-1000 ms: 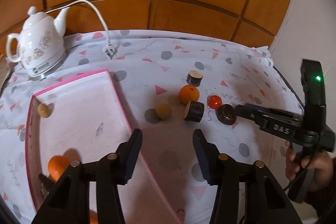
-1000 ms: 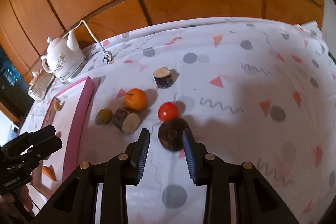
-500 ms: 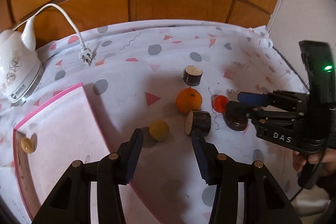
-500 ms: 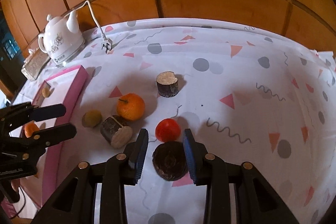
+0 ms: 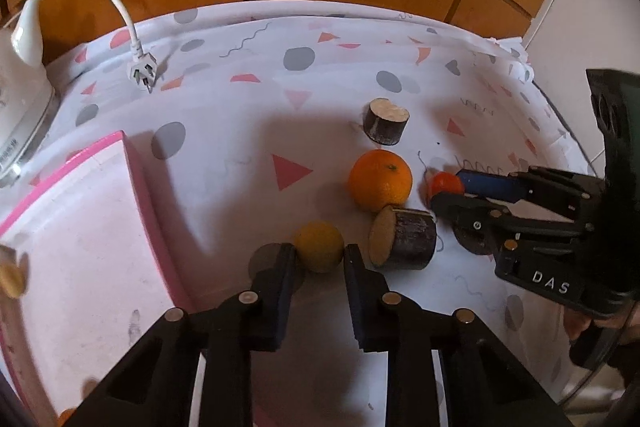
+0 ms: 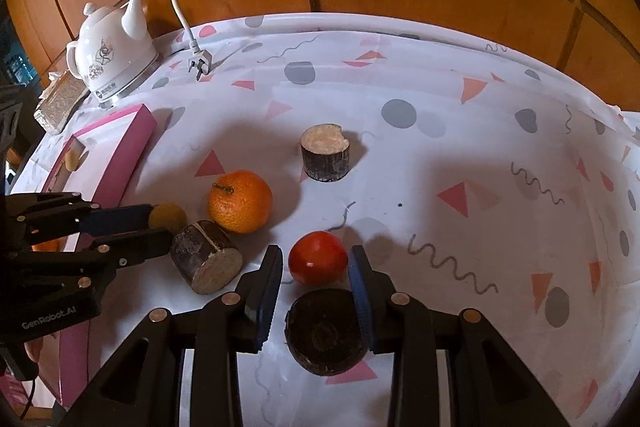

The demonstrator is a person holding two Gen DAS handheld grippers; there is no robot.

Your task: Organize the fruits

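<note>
My left gripper [image 5: 319,251] has its fingers on both sides of a small yellow fruit [image 5: 319,245] on the tablecloth, just right of the pink tray [image 5: 132,163]; the pads look close to or touching it. My right gripper [image 6: 314,261] is open around a red fruit [image 6: 318,258], with gaps on both sides. An orange [image 6: 240,201] lies between the two; it also shows in the left wrist view [image 5: 380,179]. The tray holds a small yellow fruit [image 5: 10,277] and an orange piece, partly hidden.
Three dark log sections lie among the fruit: one upright at the back [image 6: 325,157], one on its side [image 6: 206,261], one under my right gripper [image 6: 326,331]. A white kettle [image 6: 110,61] with cord and plug [image 6: 198,65] stands at the back left.
My left gripper moved forward and right to the yellow fruit and narrowed around it. My right gripper advanced past the dark log to straddle the red fruit.
</note>
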